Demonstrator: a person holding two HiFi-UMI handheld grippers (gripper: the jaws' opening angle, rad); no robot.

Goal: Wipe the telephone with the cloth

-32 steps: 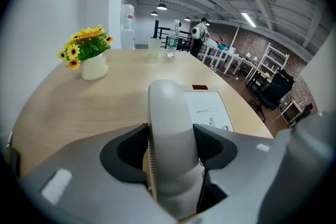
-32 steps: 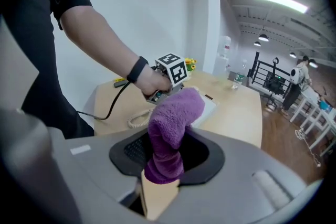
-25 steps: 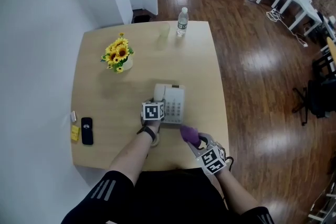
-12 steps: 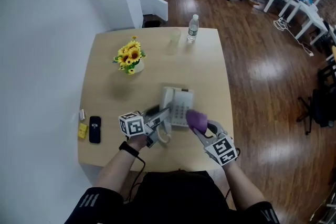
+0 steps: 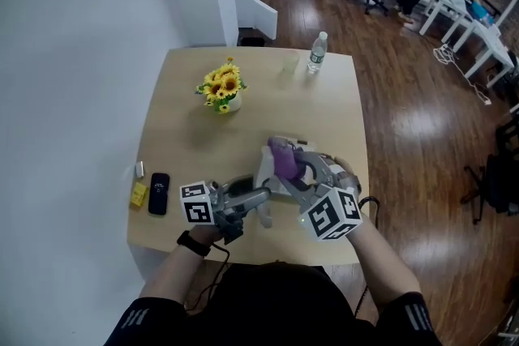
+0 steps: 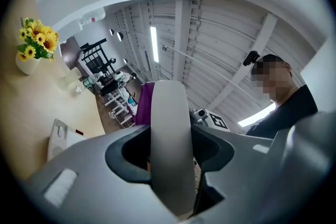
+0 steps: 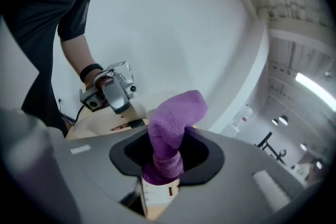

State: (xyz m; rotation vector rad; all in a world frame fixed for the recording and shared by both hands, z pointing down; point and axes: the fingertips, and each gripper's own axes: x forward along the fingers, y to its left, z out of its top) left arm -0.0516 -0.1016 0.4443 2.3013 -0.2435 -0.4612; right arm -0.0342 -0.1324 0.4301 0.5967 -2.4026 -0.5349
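Purple cloth point(image 7: 176, 113) is pinched tight in my right gripper point(image 7: 165, 168) over the telephone point(image 5: 266, 168), my left gripper point(image 6: 169, 165) clamps the raised handset point(image 6: 169, 113) beside it, so I judge light, overlapping strokes best.

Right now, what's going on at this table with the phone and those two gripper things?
A person is cleaning the telephone on the table. The left hand-held gripper is clamped on the handset, apparently lifted off the base. The right hand-held gripper grips a purple cloth and holds it over the telephone's top, seemingly wiping there.
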